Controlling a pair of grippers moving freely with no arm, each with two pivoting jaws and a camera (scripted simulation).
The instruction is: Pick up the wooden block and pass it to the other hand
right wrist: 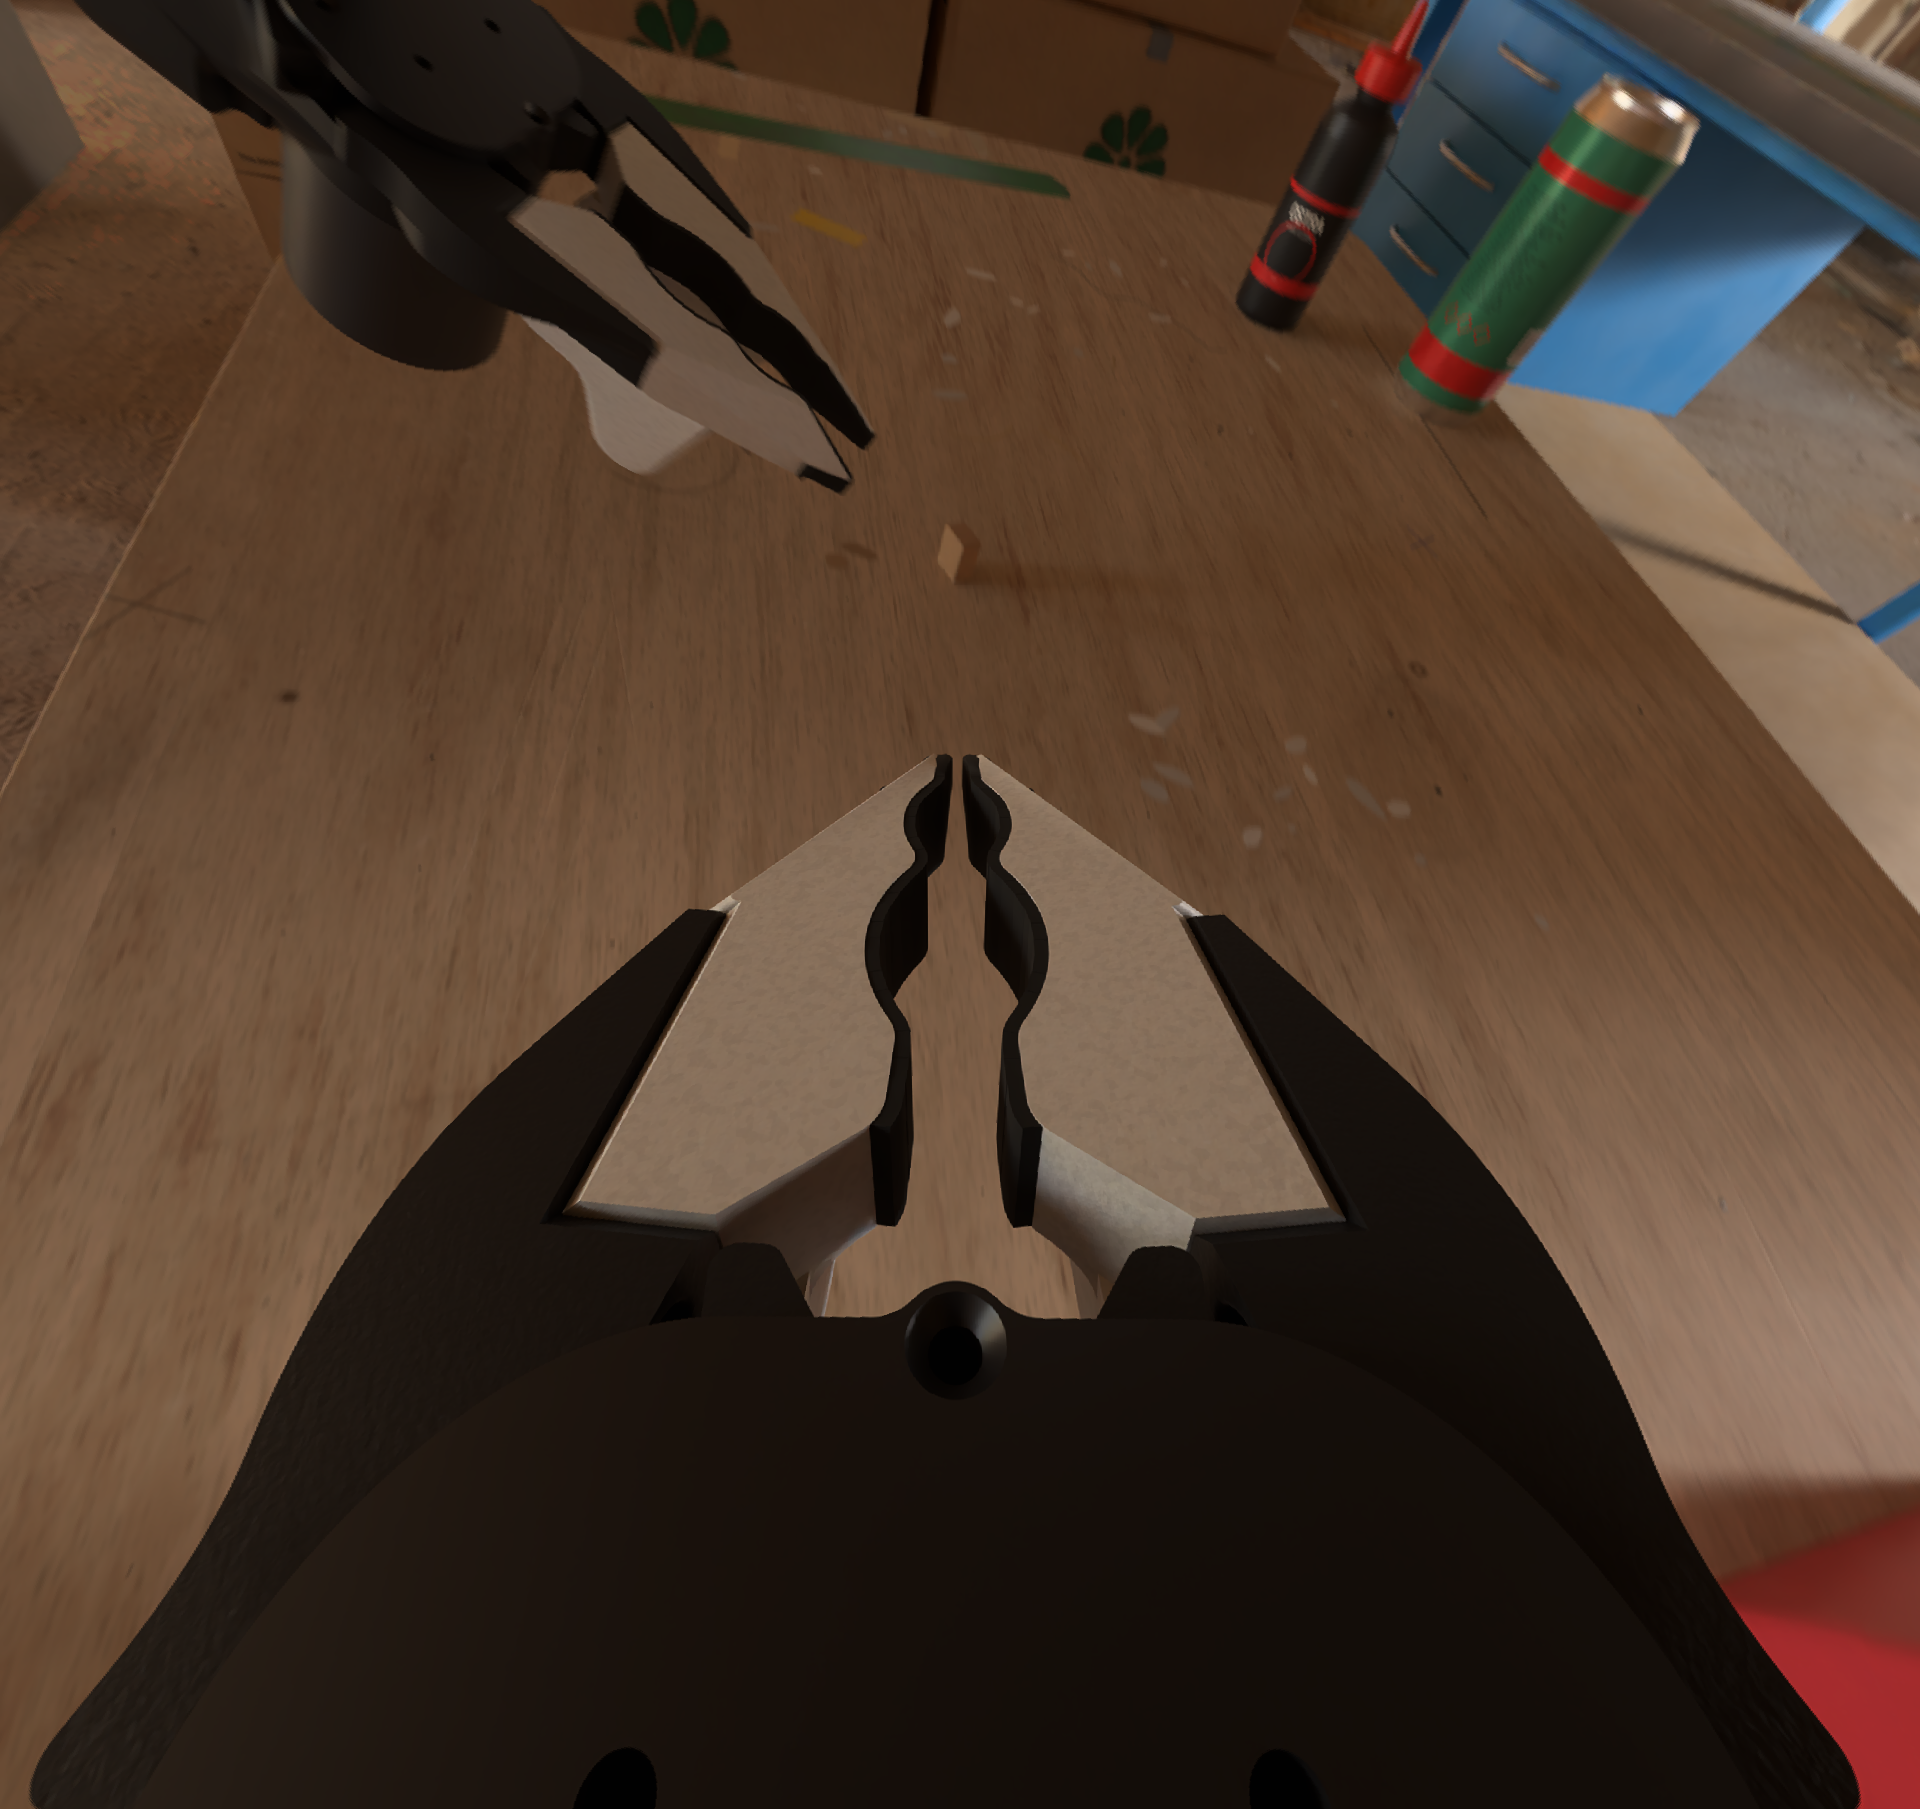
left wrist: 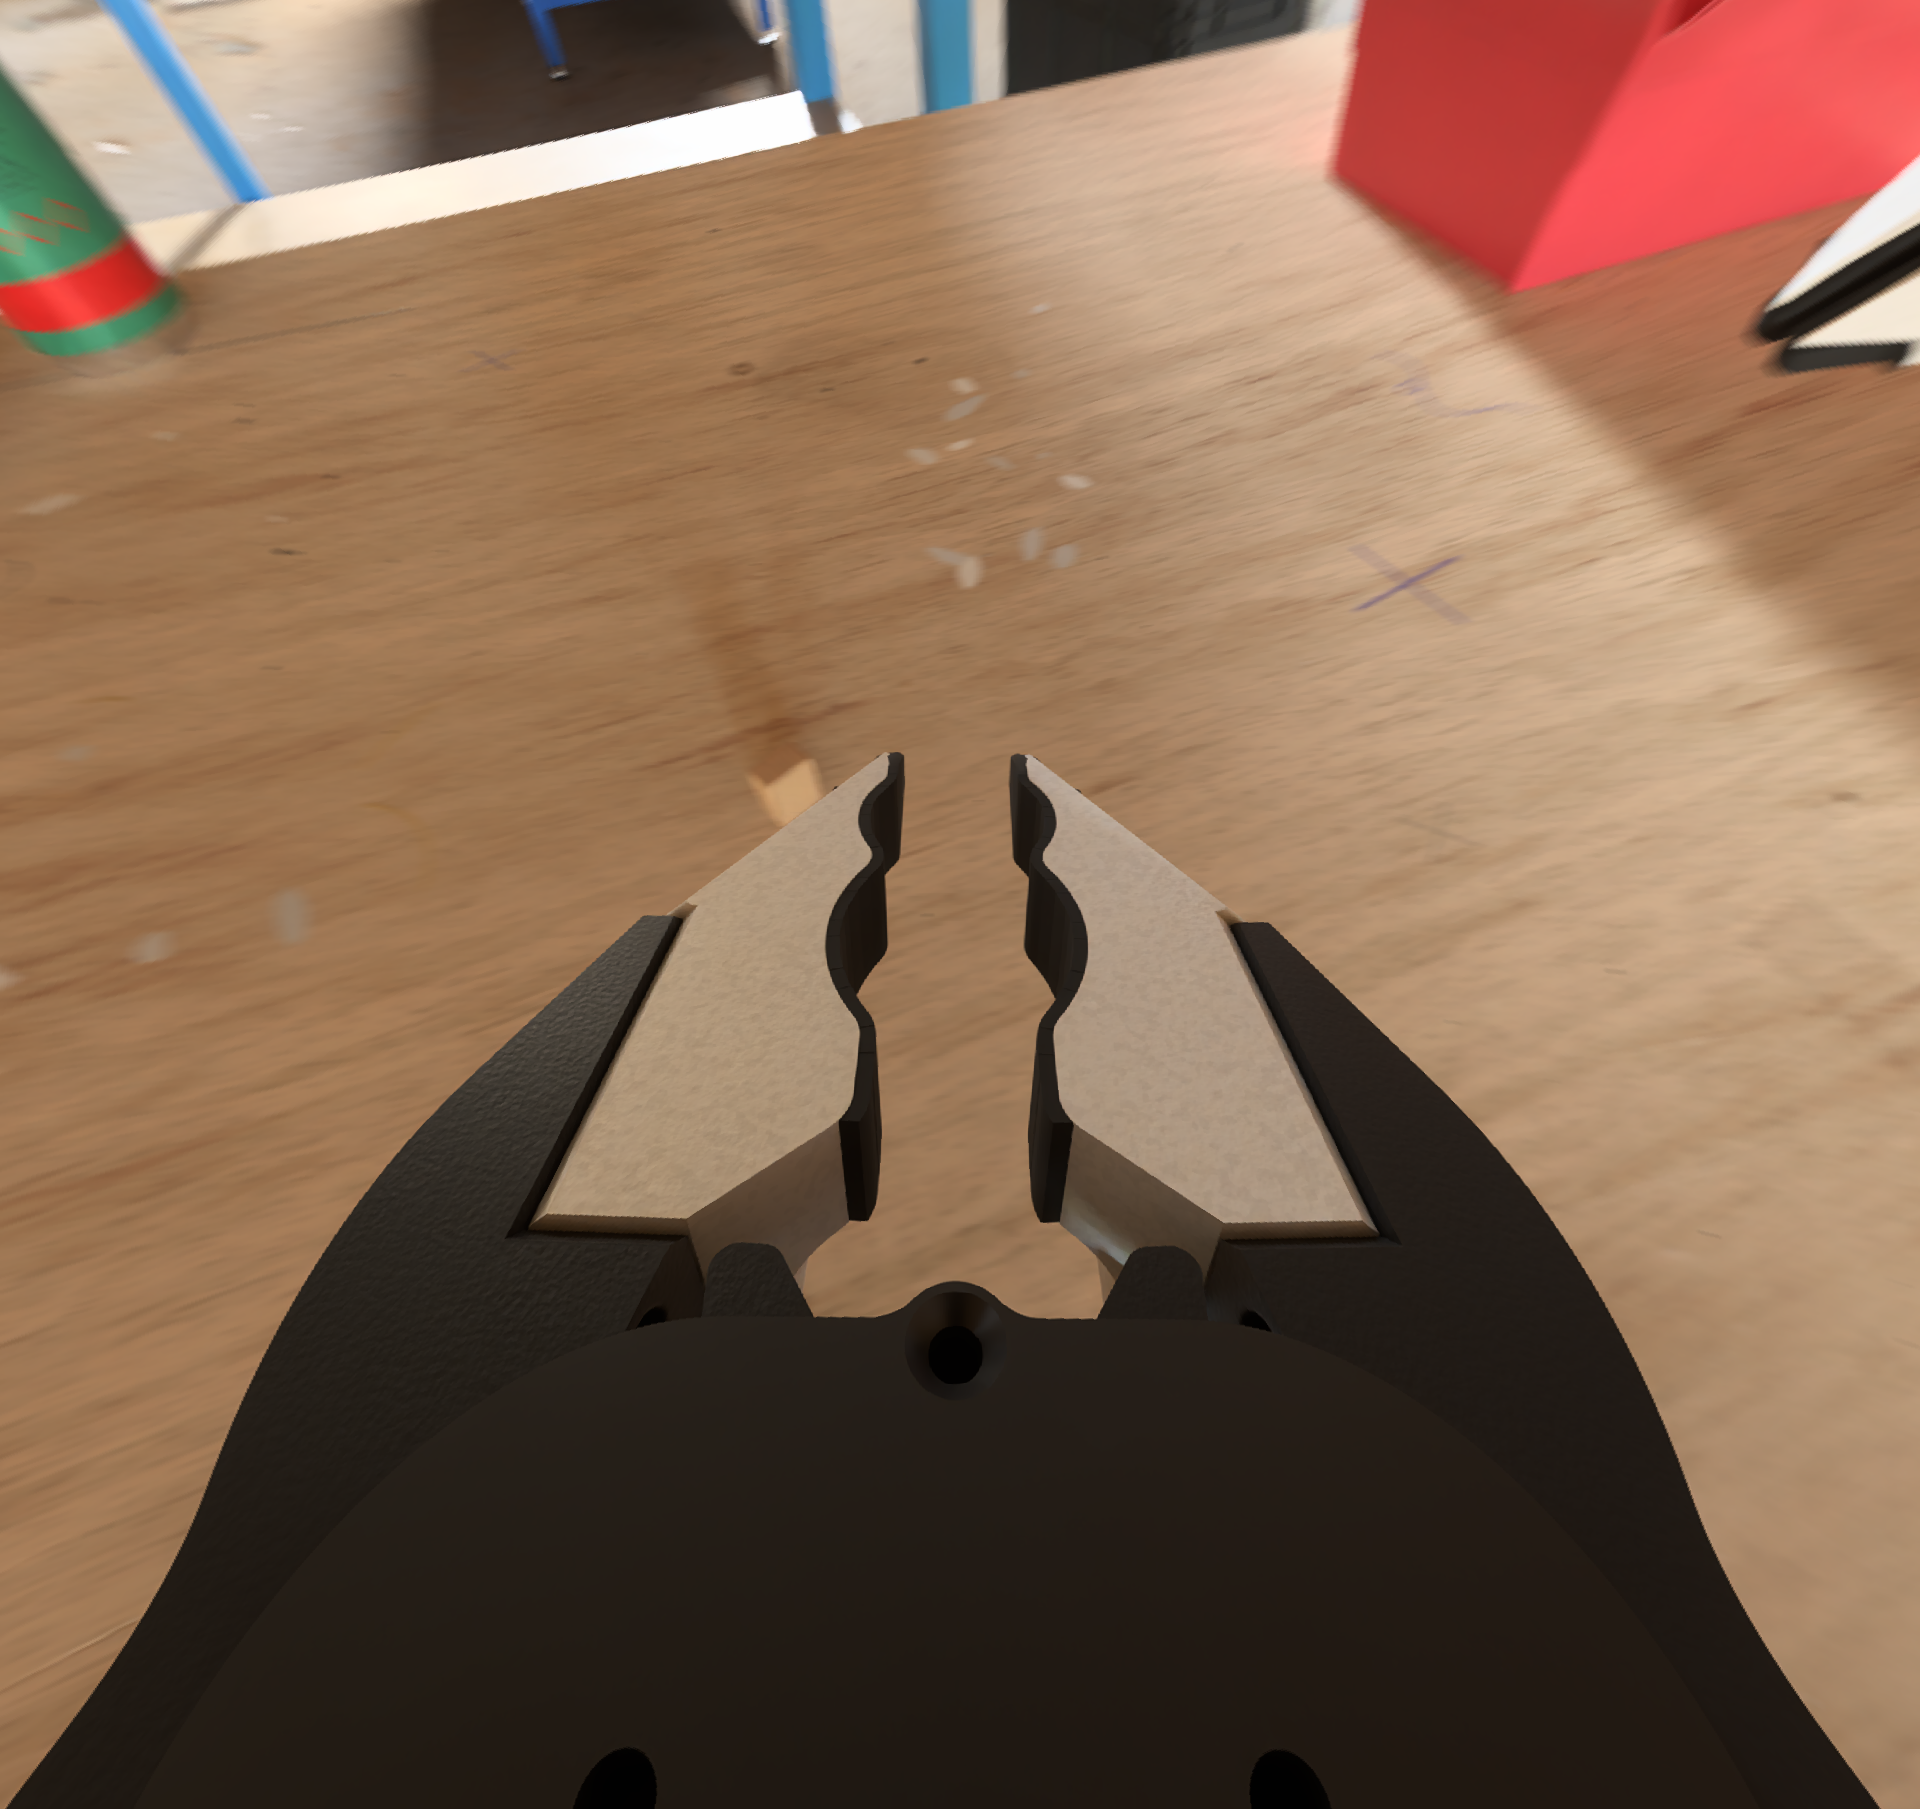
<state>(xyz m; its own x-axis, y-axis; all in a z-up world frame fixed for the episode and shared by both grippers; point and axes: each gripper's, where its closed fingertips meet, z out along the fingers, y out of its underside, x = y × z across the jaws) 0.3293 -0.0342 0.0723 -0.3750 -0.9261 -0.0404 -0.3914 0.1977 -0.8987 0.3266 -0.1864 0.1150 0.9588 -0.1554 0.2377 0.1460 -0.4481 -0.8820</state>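
Note:
The small wooden block (right wrist: 958, 552) lies on the wooden table (right wrist: 520, 824) in the right wrist view, ahead of my right gripper. In the left wrist view only a corner of the block (left wrist: 784, 788) shows, just beyond and left of my left fingertip; the finger hides the rest. My left gripper (left wrist: 956, 767) is open with a narrow gap and empty; it hovers above the table, up and left of the block, in the right wrist view (right wrist: 840, 460). My right gripper (right wrist: 956, 762) is shut and empty, well short of the block. Its fingers (left wrist: 1839, 305) show at the right edge of the left wrist view.
A red box (left wrist: 1621, 97) stands at the table's far right in the left wrist view. A green can with red bands (right wrist: 1538, 242) and a black bottle with a red cap (right wrist: 1320, 201) stand near the table edge. Cardboard boxes (right wrist: 935, 3) and a blue cabinet (right wrist: 1558, 149) lie beyond.

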